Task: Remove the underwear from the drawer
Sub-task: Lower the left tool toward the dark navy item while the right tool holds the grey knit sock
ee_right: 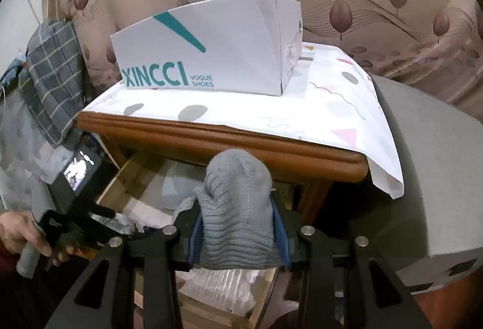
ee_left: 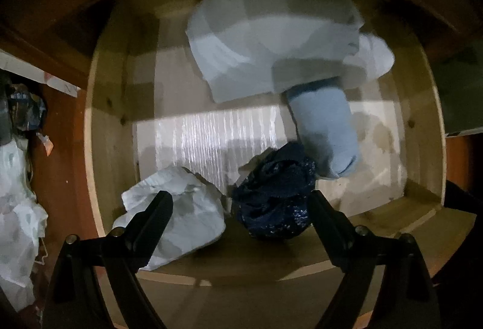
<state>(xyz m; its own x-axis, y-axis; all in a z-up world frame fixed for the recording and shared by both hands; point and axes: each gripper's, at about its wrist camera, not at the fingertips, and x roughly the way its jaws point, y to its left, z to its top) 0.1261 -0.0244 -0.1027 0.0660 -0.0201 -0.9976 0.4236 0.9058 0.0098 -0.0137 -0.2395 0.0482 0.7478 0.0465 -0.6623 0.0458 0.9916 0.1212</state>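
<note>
Hanging over an open wooden drawer (ee_left: 102, 129), the left gripper (ee_left: 241, 208) points straight down, fingers spread wide with nothing pressed between them. Directly below the gap: a crumpled navy patterned undergarment (ee_left: 274, 193); just beside it, under the left finger, a crumpled white garment (ee_left: 187, 208). Further back in the drawer: a rolled light-blue sock (ee_left: 326, 129) and folded pale-grey cloth (ee_left: 265, 39).

Right gripper (ee_right: 234, 226): fingers narrow, clamped on a grey ribbed knit item (ee_right: 238, 208), held above the drawer front. Behind: a wooden cabinet top (ee_right: 211, 135) under a patterned sheet (ee_right: 326, 105), bearing a white XINCCI shoe box (ee_right: 211, 51). A hand (ee_right: 21, 232) grips the left tool's handle.
</note>
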